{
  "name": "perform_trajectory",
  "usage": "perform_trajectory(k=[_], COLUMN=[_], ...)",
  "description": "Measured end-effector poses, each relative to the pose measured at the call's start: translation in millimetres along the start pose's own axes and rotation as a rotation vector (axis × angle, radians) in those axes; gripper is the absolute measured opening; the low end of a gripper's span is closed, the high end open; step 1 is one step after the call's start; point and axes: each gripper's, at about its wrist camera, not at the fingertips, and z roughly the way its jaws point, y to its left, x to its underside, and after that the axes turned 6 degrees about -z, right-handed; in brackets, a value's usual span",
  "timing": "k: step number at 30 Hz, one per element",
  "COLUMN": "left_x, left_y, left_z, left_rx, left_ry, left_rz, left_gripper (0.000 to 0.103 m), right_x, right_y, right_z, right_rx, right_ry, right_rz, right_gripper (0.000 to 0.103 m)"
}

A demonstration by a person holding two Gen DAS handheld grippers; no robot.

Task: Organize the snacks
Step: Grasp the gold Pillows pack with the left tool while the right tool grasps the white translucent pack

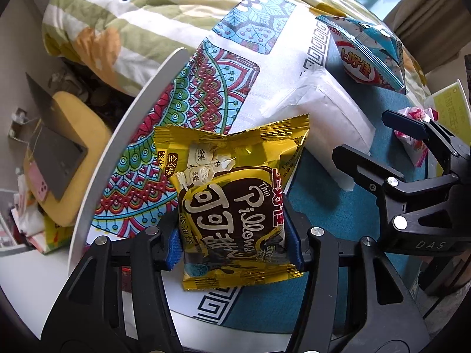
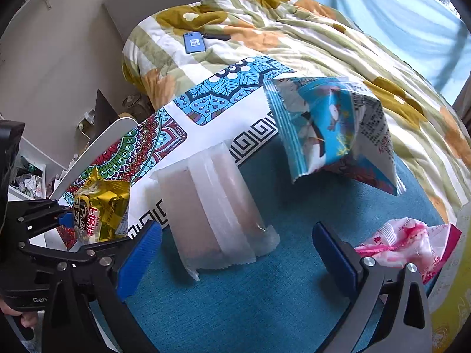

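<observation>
Foil crinkles under pressure, so the yellow-and-brown puffed foil snack packet [image 1: 235, 203], lying on the patterned cloth [image 1: 203, 94] at the near edge of the table, should handle as light, air-filled and slippery, with brittle contents that would crush under a hard squeeze. The left gripper [image 1: 235, 244] is pinching it across its lower half, blue pads pressed into both side edges; a hold nearer the crimped seam would likely slip less and spare the contents. The right gripper [image 2: 235, 253] stands spread wide over the plain teal part of the cloth, holding nothing, just short of the translucent white flat-wrapped bar [image 2: 212, 211]. That bar looks stiffer and denser, best taken across its narrow width near the middle. The blue-and-white puffed snack bag [image 2: 332, 129] stands farther back, the crumpled pink-and-white wrapper [image 2: 406, 241] just beside the right pad; both look soft and nearly weightless.
</observation>
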Motion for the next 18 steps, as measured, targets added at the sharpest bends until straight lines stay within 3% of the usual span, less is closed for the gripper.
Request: perform_trajectory(k=[11, 18], left_x=[-5.6, -6.9], left_y=[12.0, 9.7], left_z=[-1.4, 1.2], left_rx=[-0.032, -0.034], left_ry=[-0.014, -0.008], left_rz=[0.039, 0.069], left_gripper=[0.051, 0.051], right_x=[-9.5, -12.2], right_y=[15.0, 22.0], right_z=[27.0, 34.7], right_rx=[-0.026, 0.022], right_ry=[0.029, 0.061], right_rz=[-0.095, -0.115], right_gripper=[0.081, 0.072])
